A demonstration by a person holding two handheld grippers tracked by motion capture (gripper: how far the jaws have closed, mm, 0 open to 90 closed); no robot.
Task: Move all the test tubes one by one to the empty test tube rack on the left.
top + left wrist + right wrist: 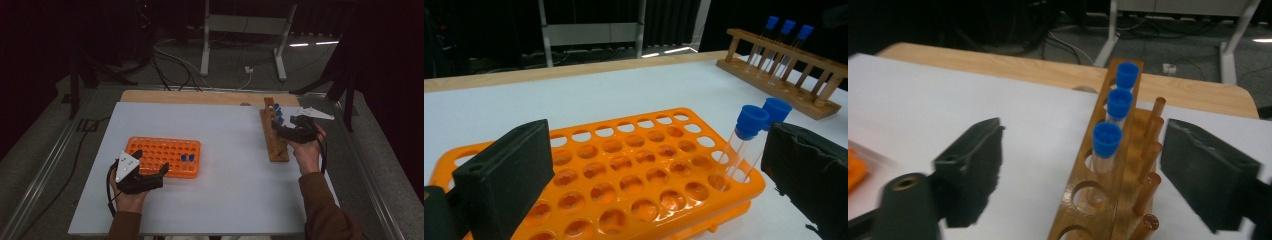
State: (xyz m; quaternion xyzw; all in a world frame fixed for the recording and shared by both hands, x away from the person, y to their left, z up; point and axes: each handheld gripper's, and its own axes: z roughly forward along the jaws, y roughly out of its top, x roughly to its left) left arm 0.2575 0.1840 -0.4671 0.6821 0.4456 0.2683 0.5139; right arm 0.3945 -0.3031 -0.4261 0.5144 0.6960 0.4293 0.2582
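An orange tube rack (162, 155) lies on the white table at the near left. Two clear tubes with blue caps (187, 158) stand at its right end. My left gripper (150, 162) is open at the rack's near edge, its jaws wide on either side of the rack (624, 170) and the two tubes (749, 125). A wooden rack (276, 145) at the right holds three blue-capped tubes (276, 114) in its far holes. My right gripper (1088, 150) is open and straddles this wooden rack (1093, 200). The nearest tube (1107, 137) stands between the jaws, untouched.
The white table top (225, 190) has a wooden strip (200, 97) along its far edge. Beyond it on the floor are a metal-legged stand (245, 30) and loose cables (170, 65). The near holes of the wooden rack hold no tubes.
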